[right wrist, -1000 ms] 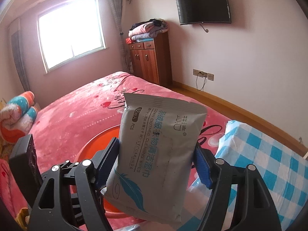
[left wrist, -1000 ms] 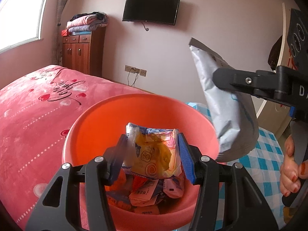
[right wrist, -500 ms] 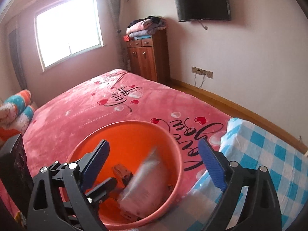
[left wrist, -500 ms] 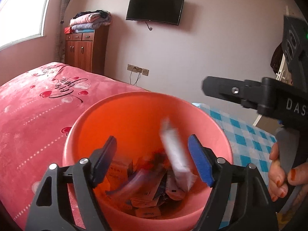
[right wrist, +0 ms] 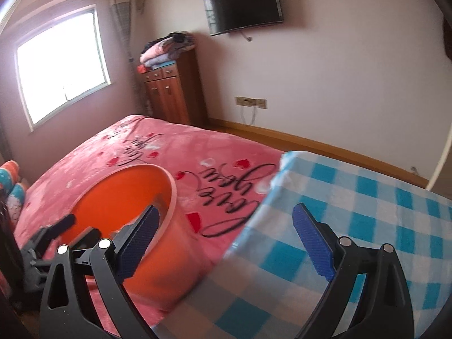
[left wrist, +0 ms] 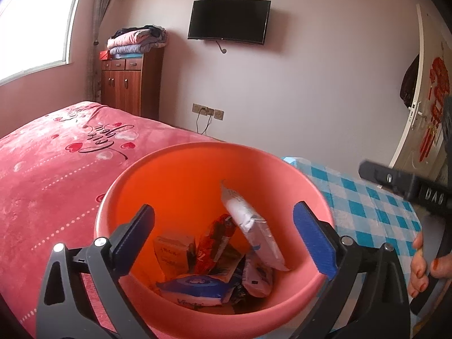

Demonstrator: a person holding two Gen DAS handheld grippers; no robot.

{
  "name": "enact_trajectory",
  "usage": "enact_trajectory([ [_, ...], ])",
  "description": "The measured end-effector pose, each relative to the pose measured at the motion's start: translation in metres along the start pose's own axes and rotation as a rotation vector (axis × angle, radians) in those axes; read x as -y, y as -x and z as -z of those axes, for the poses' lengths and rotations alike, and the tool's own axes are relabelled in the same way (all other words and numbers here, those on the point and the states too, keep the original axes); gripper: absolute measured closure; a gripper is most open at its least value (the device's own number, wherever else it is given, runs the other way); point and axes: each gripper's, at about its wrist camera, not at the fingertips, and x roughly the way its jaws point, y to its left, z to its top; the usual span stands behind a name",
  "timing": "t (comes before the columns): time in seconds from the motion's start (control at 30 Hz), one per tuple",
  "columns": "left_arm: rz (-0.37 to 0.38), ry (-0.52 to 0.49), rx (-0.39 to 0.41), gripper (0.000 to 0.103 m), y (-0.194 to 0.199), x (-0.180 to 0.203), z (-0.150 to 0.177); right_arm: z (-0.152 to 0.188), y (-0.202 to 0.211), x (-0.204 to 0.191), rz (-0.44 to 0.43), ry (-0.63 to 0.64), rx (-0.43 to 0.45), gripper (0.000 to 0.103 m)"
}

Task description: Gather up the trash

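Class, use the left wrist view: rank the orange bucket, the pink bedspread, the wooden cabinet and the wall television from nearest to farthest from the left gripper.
1. Orange bucket: directly under the left gripper, whose jaws are opening with nothing between them.
2. Pink bedspread: left, beside and beyond the bucket.
3. Wooden cabinet: far left corner.
4. Wall television: high on the back wall, about as far as the cabinet; too close to call.

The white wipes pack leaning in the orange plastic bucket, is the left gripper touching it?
Apart. The left wrist view shows the left gripper opening above the orange plastic bucket; the white wipes pack lies below, clear of both pads.
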Motion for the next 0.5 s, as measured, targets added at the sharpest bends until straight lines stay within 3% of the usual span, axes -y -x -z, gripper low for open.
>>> enact_trajectory([
  [0.5,0.107,-0.037,0.002,0.004,0.012,0.054,0.002,0.045,0.05,0.045,0.205,-0.035,0.026,0.009],
])
